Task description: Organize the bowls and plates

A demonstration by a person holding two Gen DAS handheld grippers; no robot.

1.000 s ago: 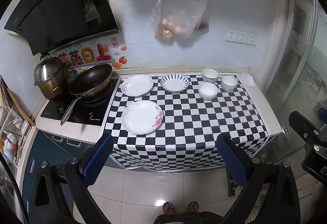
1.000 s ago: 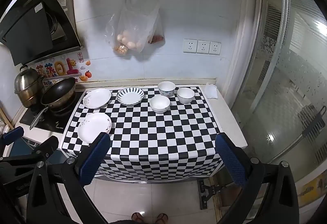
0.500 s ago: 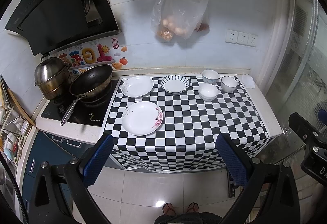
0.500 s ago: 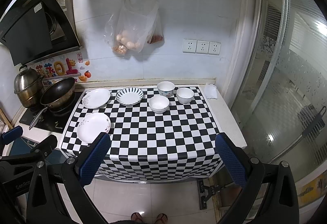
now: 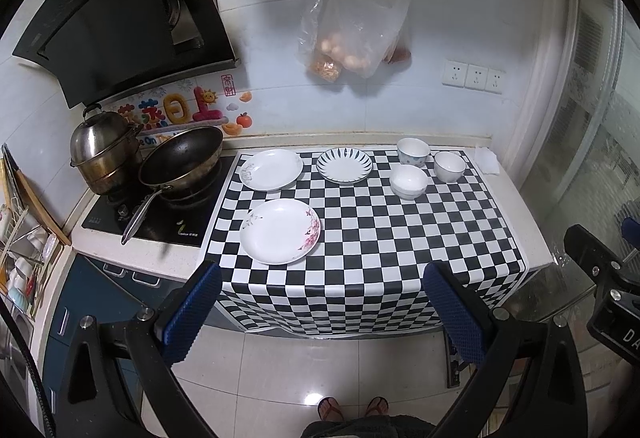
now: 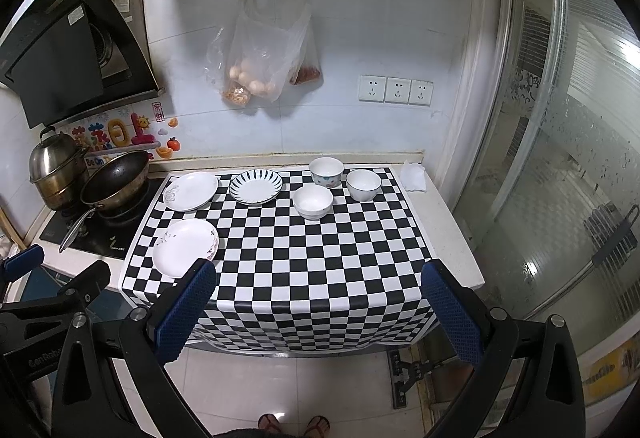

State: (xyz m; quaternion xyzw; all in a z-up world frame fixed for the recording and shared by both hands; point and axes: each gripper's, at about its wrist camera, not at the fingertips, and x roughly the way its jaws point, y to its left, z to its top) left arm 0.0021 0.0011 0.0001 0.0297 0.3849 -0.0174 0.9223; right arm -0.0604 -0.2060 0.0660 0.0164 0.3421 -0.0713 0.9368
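Black-white checkered cloth (image 5: 372, 238), seemingly blue-striped plate (image 5: 344, 165)

Both wrist cameras hang well back from the counter's (image 5: 516, 206) front edge, looking down and forward at the wall. The left one stands nearer the stove (image 5: 152, 218) end, the right nearer the glass door (image 6: 560, 178). Both share the whole checkered cloth (image 6: 300, 258).

Checkered counter (image 5: 400, 238), plates (image 5: 280, 231), bowls (image 5: 409, 180)
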